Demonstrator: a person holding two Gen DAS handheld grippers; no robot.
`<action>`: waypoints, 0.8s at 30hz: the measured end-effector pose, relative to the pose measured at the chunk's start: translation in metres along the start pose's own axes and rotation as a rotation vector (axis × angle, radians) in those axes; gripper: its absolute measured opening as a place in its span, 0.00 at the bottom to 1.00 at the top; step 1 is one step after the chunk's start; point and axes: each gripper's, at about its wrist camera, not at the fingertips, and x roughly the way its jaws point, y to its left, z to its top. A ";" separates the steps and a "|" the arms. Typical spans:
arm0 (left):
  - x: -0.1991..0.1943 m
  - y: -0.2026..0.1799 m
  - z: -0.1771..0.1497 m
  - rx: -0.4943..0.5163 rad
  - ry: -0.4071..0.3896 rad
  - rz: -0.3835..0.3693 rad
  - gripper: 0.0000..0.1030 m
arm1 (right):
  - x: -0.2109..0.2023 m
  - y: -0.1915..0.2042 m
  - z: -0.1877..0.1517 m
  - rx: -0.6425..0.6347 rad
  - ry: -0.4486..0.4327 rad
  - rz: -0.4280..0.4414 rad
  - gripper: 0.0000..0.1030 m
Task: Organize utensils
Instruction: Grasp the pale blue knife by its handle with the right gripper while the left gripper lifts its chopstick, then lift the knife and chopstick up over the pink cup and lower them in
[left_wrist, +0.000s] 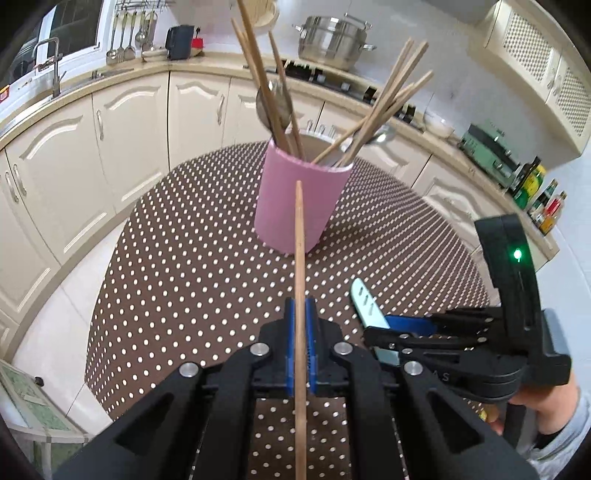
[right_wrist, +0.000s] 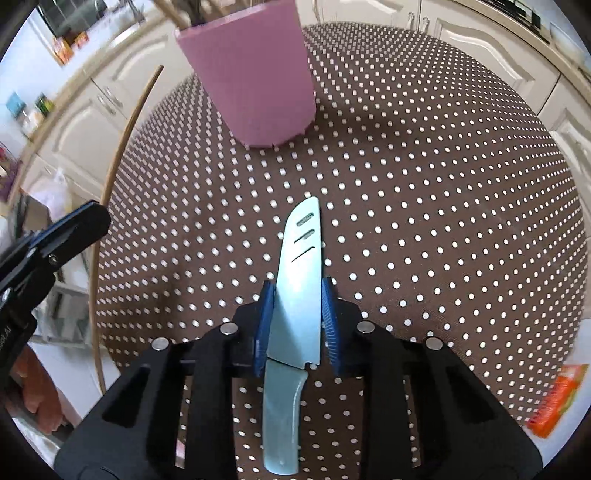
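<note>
On the dotted tablecloth (left_wrist: 184, 258), your left gripper (left_wrist: 301, 347) is clamped on one chopstick (left_wrist: 300, 258), aimed at the pink holder (left_wrist: 295, 199) beyond. Your right gripper (right_wrist: 297, 317) brackets the knife (right_wrist: 301, 280) blade; contact unclear.

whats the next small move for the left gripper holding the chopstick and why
Probably carry the chopstick forward and up over the pink holder, then tip it in. The left gripper is shut on it, its tip aimed at the holder's side, below the rim. The right gripper brackets the knife low on the table, off that path.
</note>
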 end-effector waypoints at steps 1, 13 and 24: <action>-0.001 -0.003 0.001 0.002 -0.015 -0.009 0.05 | -0.004 -0.002 -0.001 0.006 -0.031 0.016 0.25; -0.029 -0.011 0.015 -0.005 -0.191 -0.050 0.05 | -0.064 -0.051 -0.023 0.124 -0.363 0.220 0.25; -0.044 -0.022 0.029 0.007 -0.363 -0.112 0.05 | -0.106 -0.045 -0.026 0.110 -0.562 0.297 0.25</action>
